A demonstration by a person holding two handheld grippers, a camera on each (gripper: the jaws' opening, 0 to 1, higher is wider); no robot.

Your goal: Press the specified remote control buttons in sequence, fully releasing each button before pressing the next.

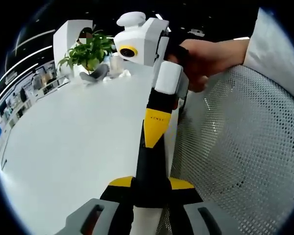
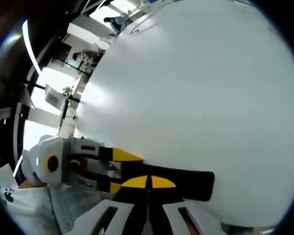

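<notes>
In the left gripper view the left gripper (image 1: 149,193) has its 2 jaws closed on the black tip of the right gripper (image 1: 154,122), whose yellow band and white body rise toward a hand (image 1: 206,61). White table (image 1: 78,147) lies left, mesh chair (image 1: 245,156) right, a potted plant (image 1: 88,51) beyond. In the right gripper view the right gripper (image 2: 147,188) has its jaws together, the left gripper (image 2: 88,159) touching them; the remote control cannot be made out
</notes>
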